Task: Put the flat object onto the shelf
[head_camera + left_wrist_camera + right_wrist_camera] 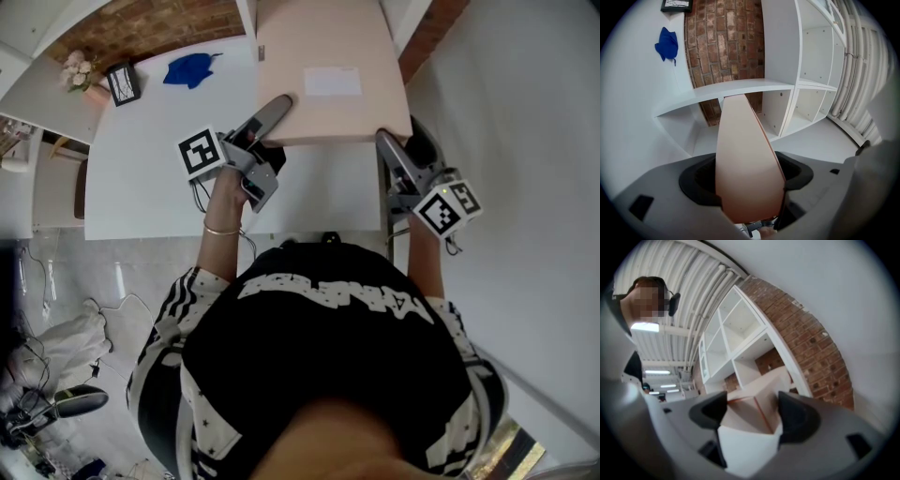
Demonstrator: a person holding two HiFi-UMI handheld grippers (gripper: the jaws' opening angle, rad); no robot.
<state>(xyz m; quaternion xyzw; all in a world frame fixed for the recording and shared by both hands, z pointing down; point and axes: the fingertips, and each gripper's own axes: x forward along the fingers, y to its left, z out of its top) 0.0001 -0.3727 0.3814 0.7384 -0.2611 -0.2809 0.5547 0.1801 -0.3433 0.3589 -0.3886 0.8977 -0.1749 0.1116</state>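
The flat object is a wide, thin pale-pink box (328, 75) with a white label on top, held level in front of me. My left gripper (267, 127) grips its near left edge, one finger lying on top. My right gripper (398, 150) holds the near right corner. In the left gripper view the box (745, 154) fills the gap between both pads and points at the white shelf unit (806, 56). In the right gripper view a box corner (754, 399) sits between the pads, with the shelf unit (736, 333) beyond it.
A white tabletop (150, 169) lies below on the left, carrying a blue cloth (190, 69), a small picture frame (123, 83) and flowers (80, 68). A brick wall (724, 42) stands behind the shelf. Cables and bags lie on the floor at the lower left.
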